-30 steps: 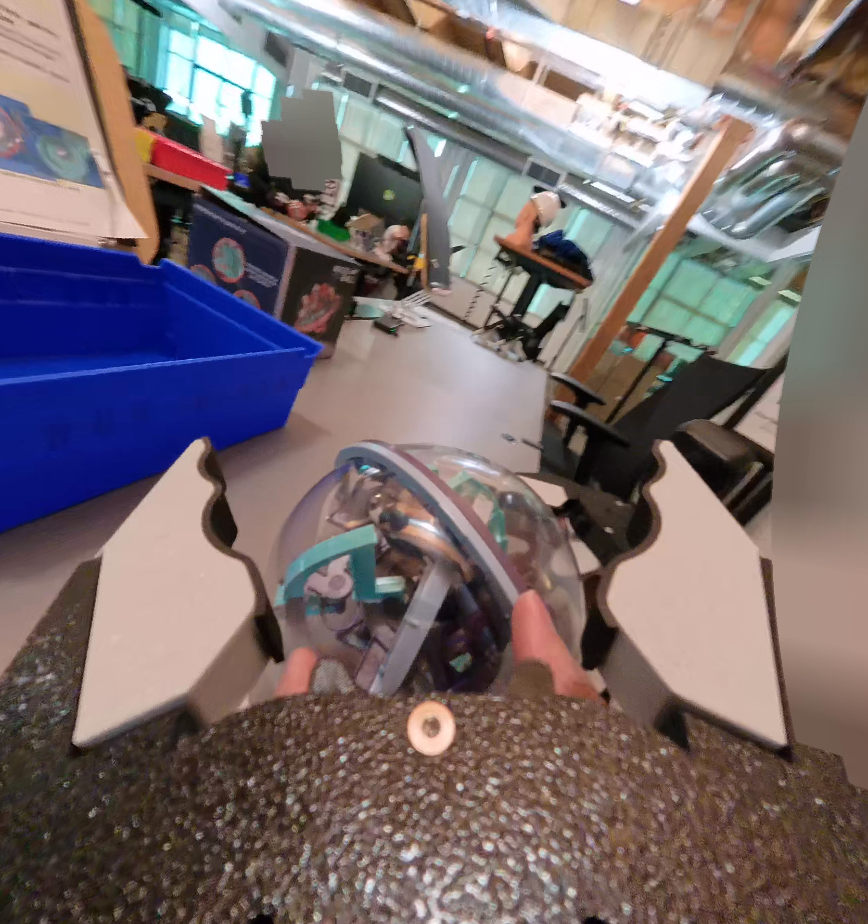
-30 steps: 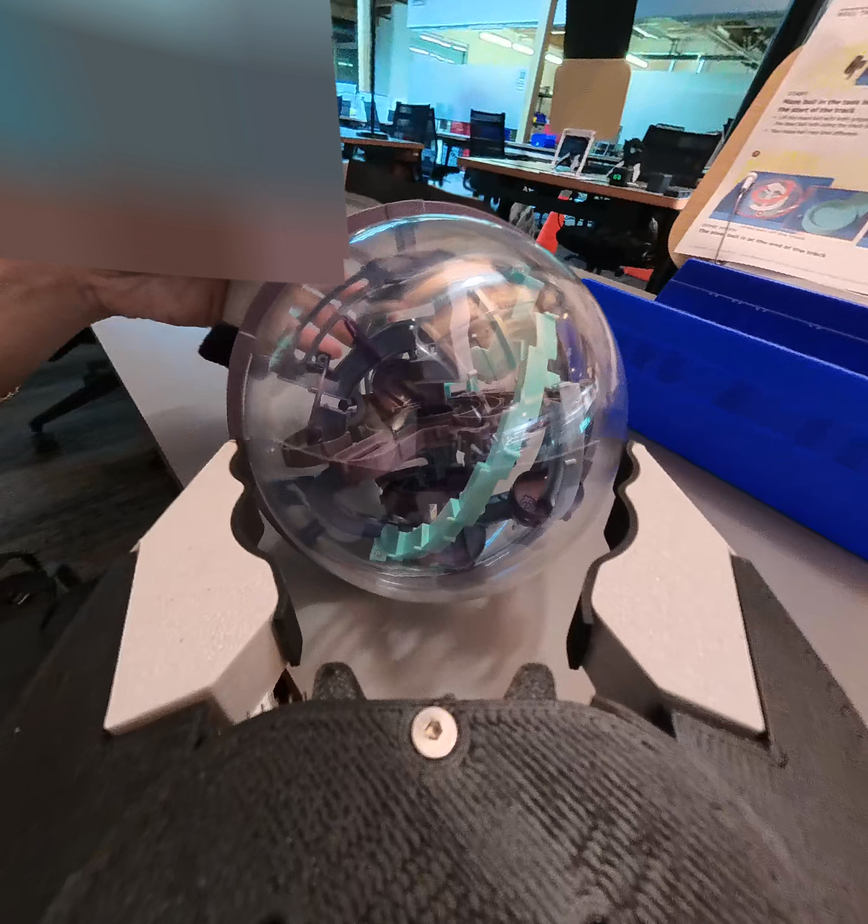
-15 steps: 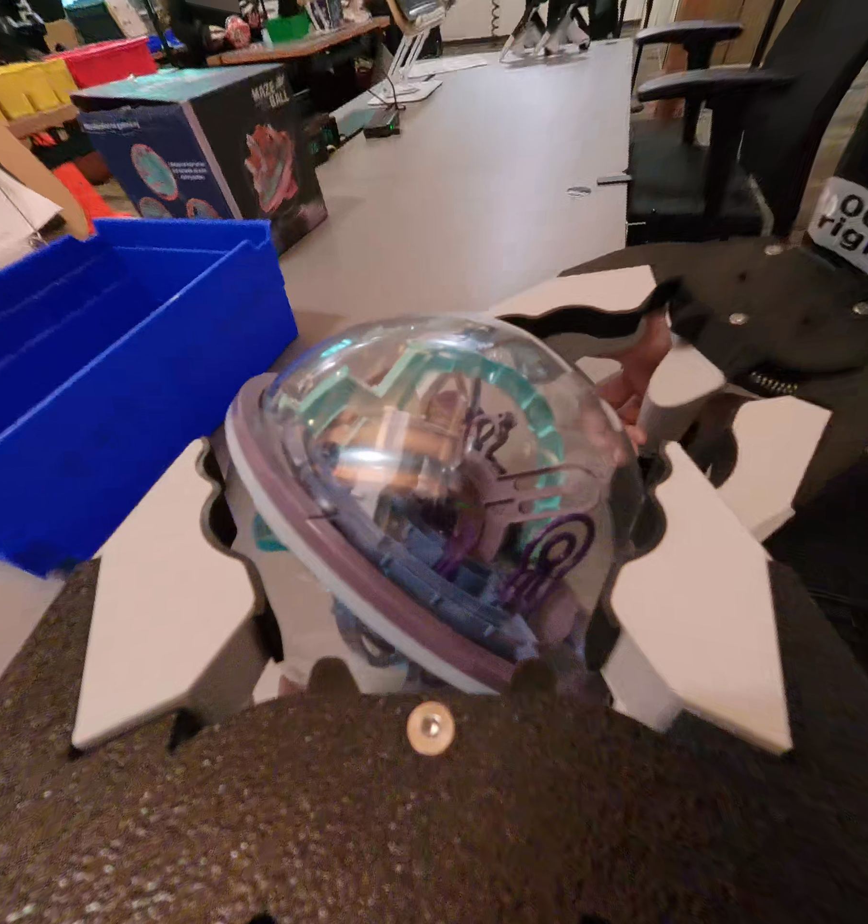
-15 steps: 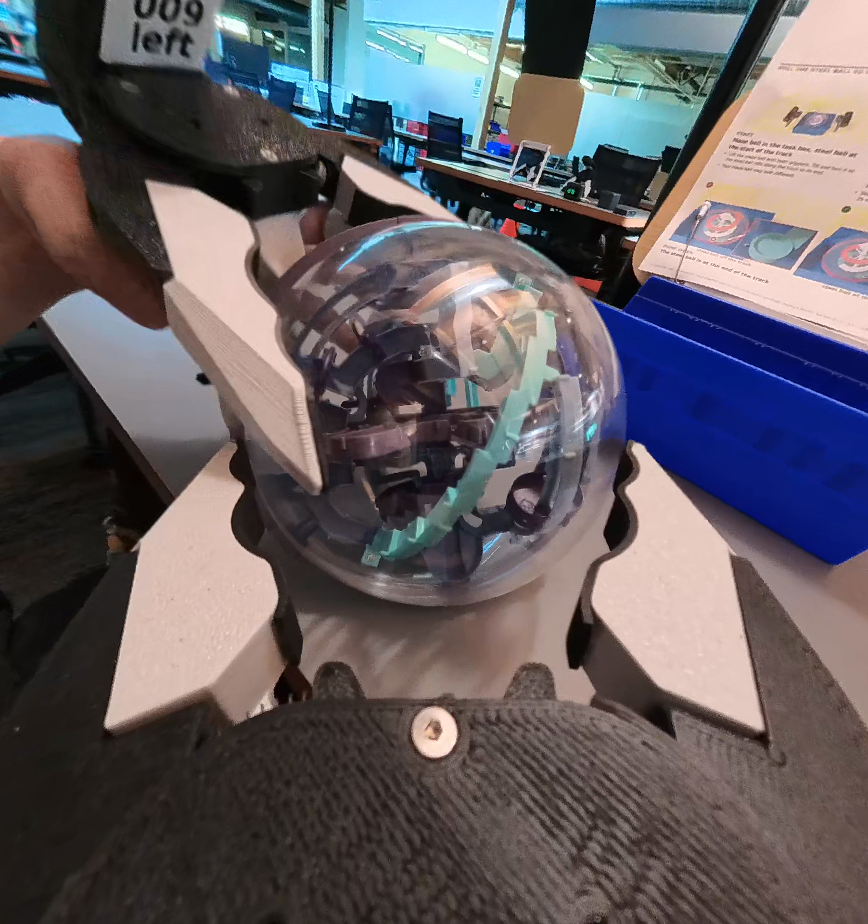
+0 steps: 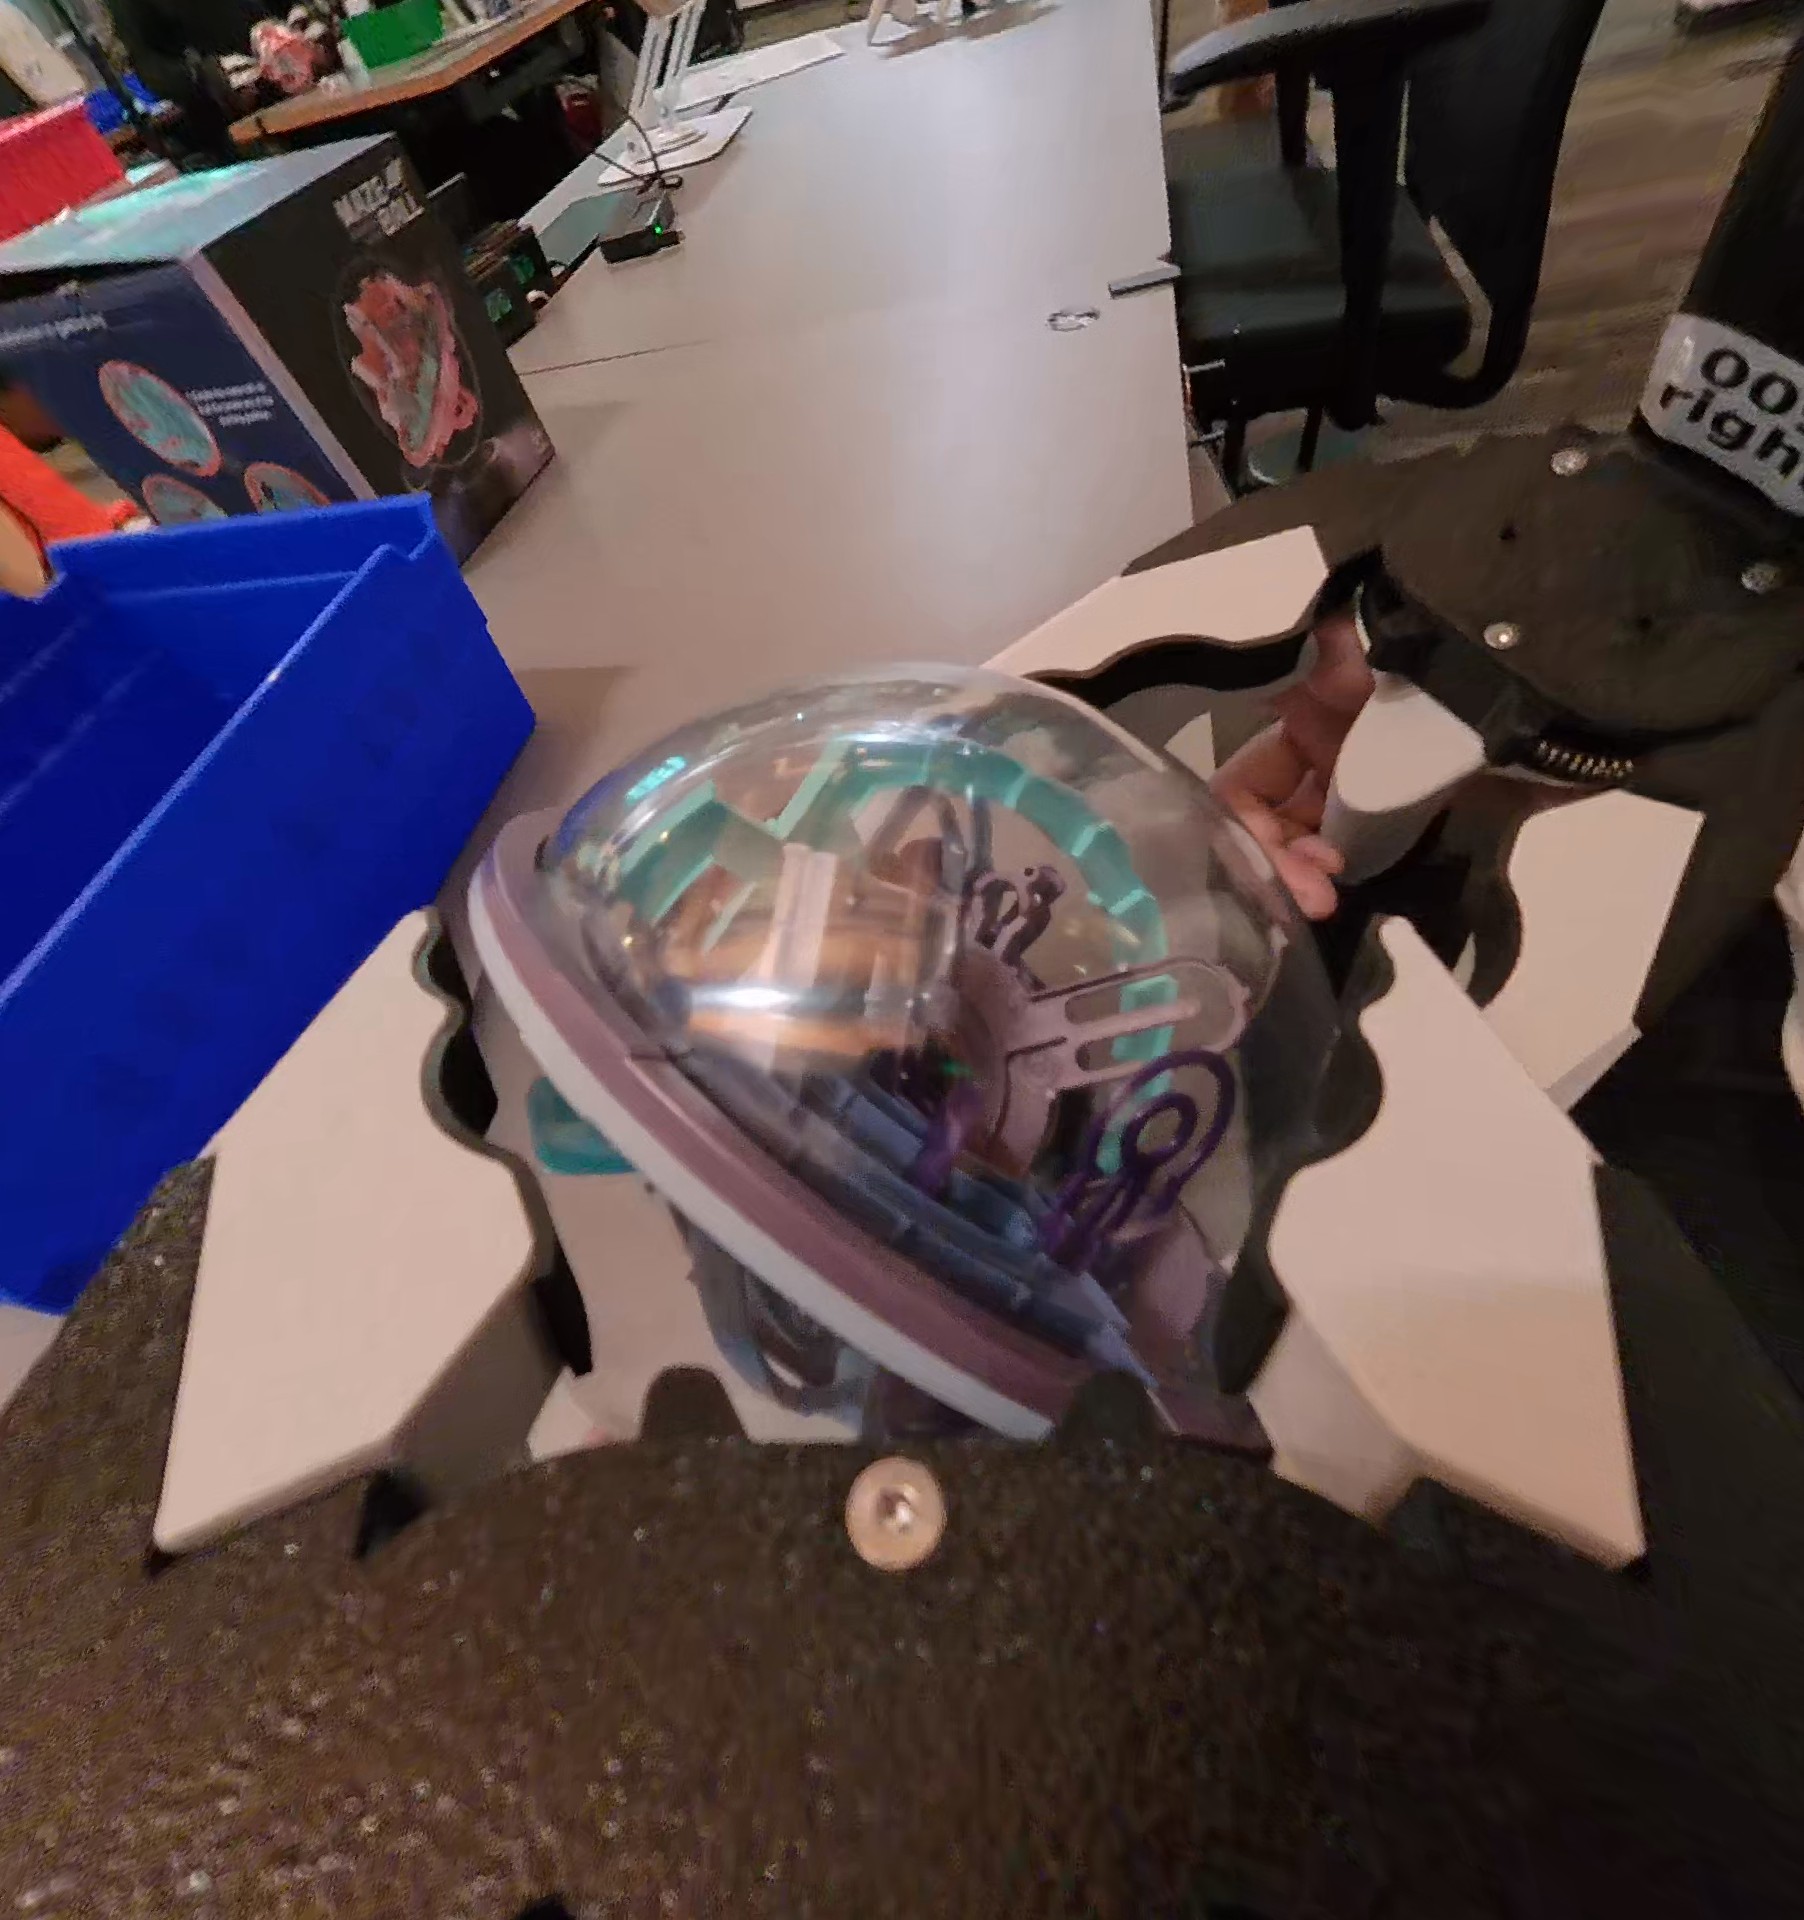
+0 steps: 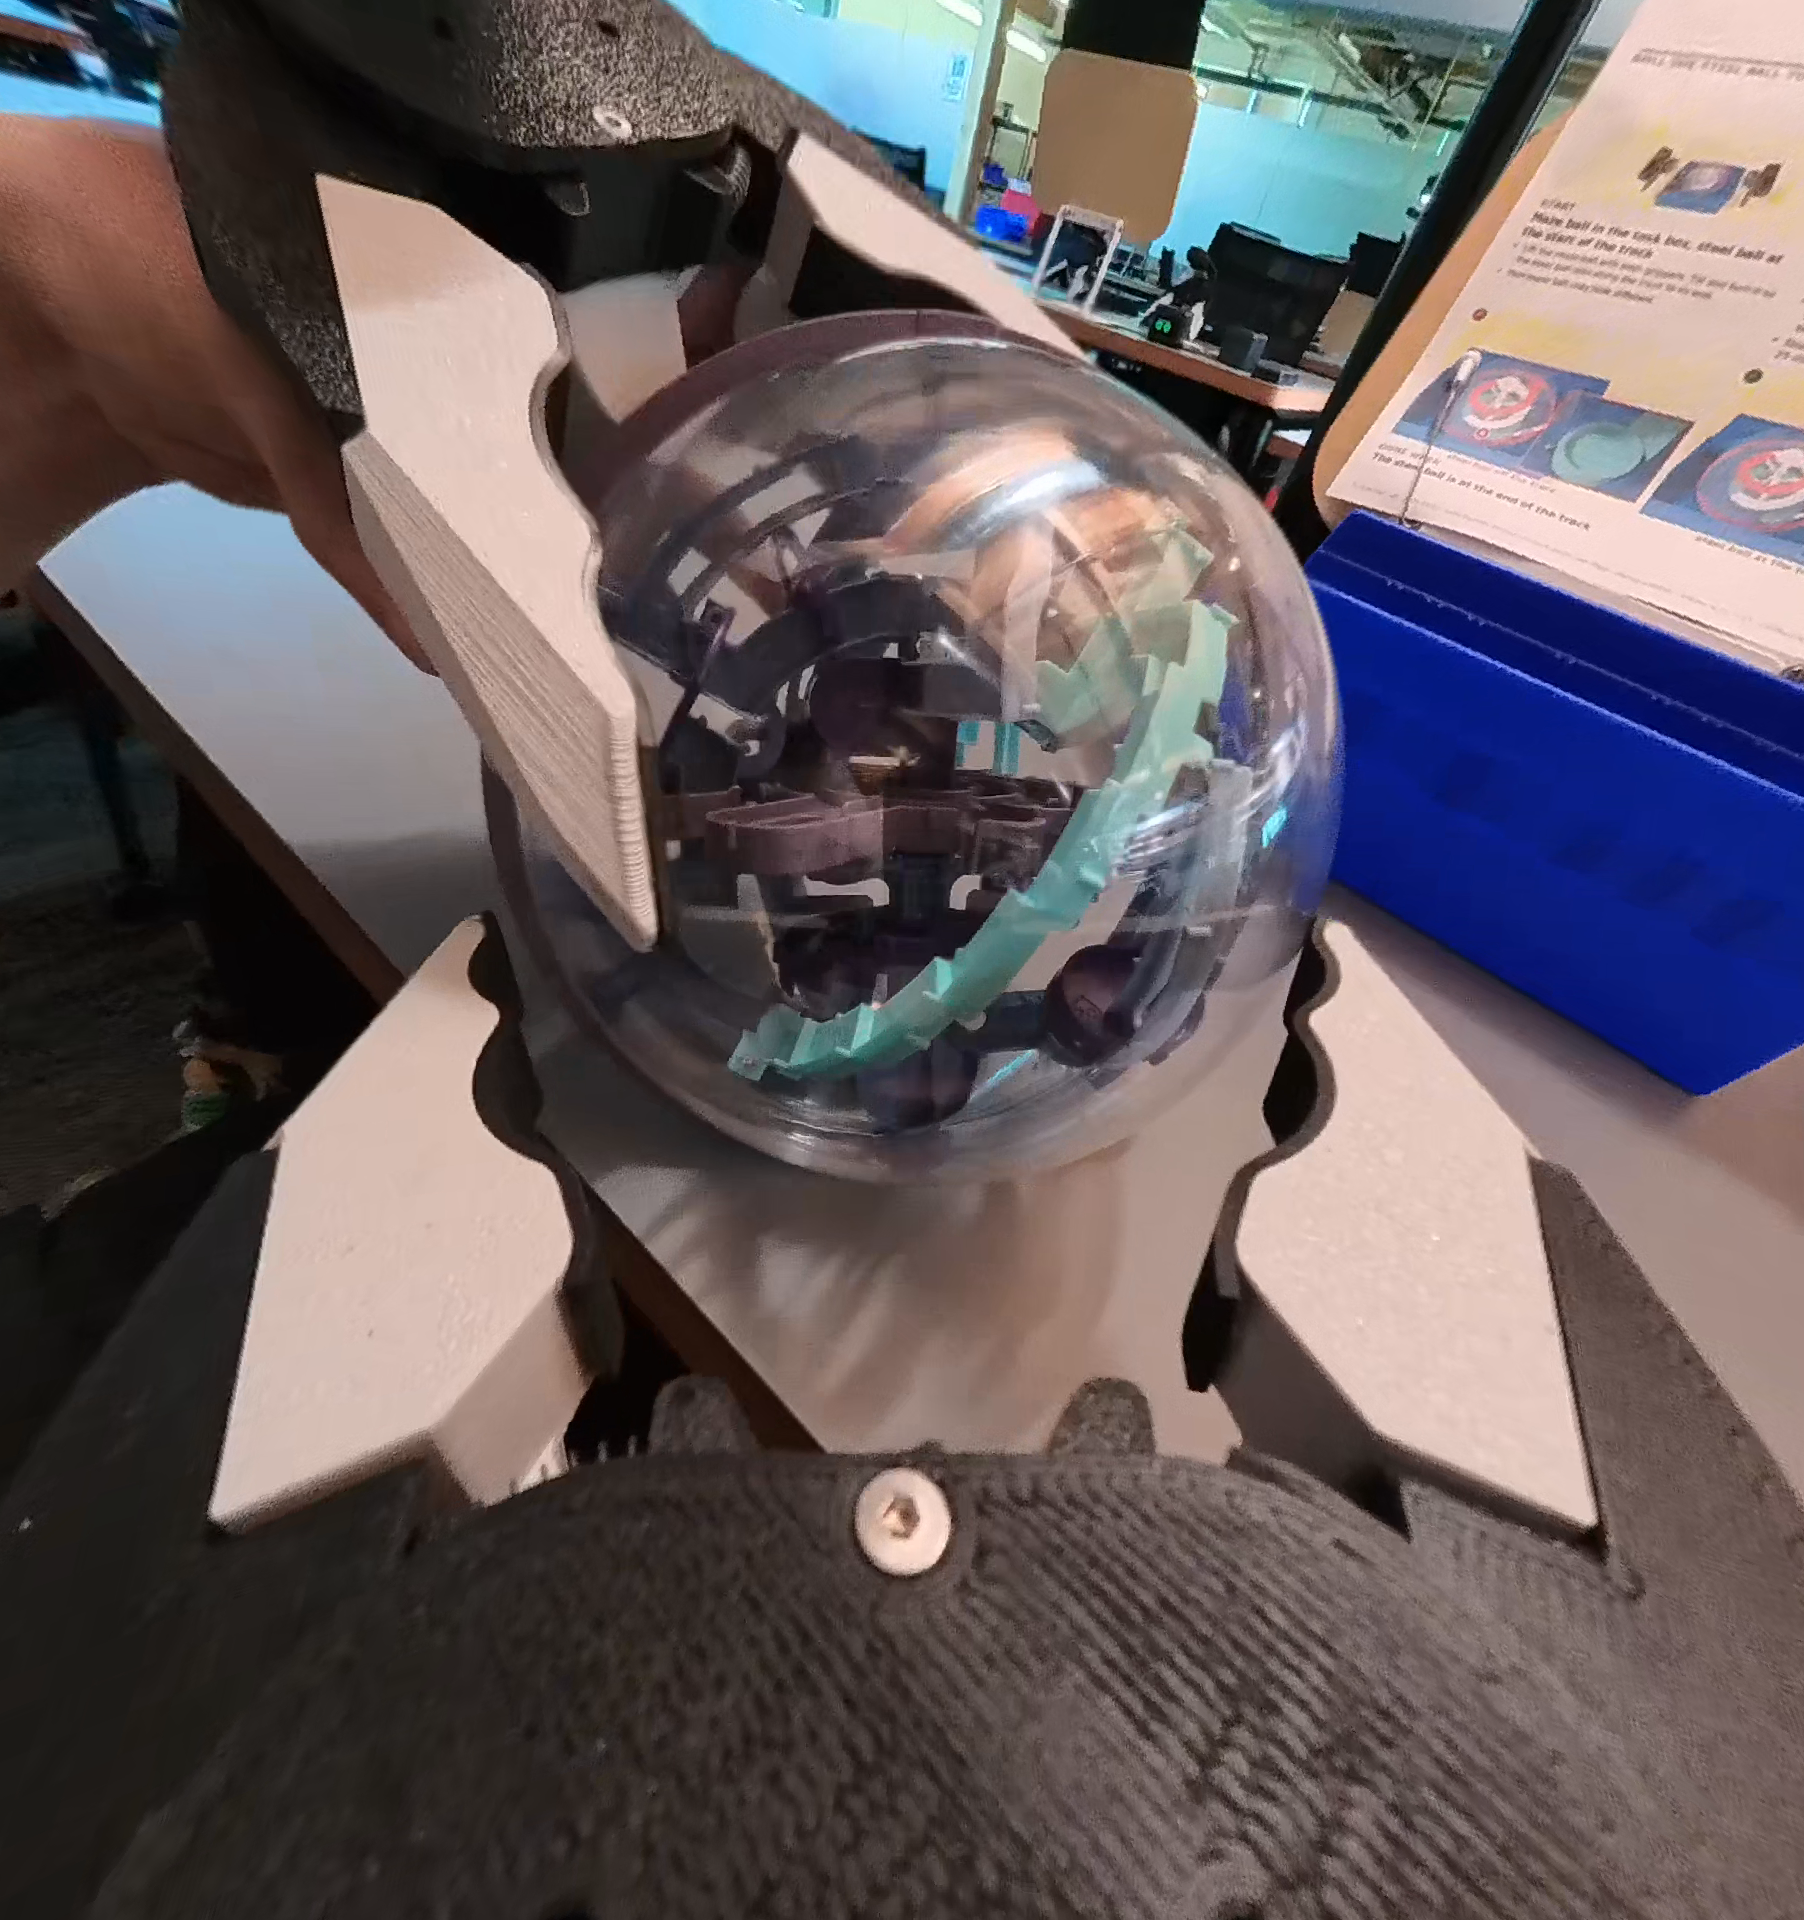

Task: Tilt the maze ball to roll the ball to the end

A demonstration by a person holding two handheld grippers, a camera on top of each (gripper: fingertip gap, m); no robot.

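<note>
I am working left to right. The blue bin (image 5: pixel 202 790) is sitting at the left on the grey table (image 5: pixel 856 395), hard-walled and glossy. Just beside it, above the table, the maze ball (image 5: pixel 877 997) is being held up between both tongs. My left gripper (image 5: pixel 903 1023) is clamping it — both white fingers are pressing the clear shell, the mauve seam band running tilted between them. My right gripper (image 6: pixel 898 1039) is gripping the same sphere from the opposite side, its scalloped pads hugging the curve.

The shell is slick, rigid plastic, so I am judging that slow, small wrist rolls with both tongs turning together will serve best; any uneven squeeze could let it spin out. Inside, teal toothed tracks (image 6: pixel 1033 914) and dark purple ramps are crossing in layers — I cannot pick out the small ball, so I cannot tell how far along it is.
</note>
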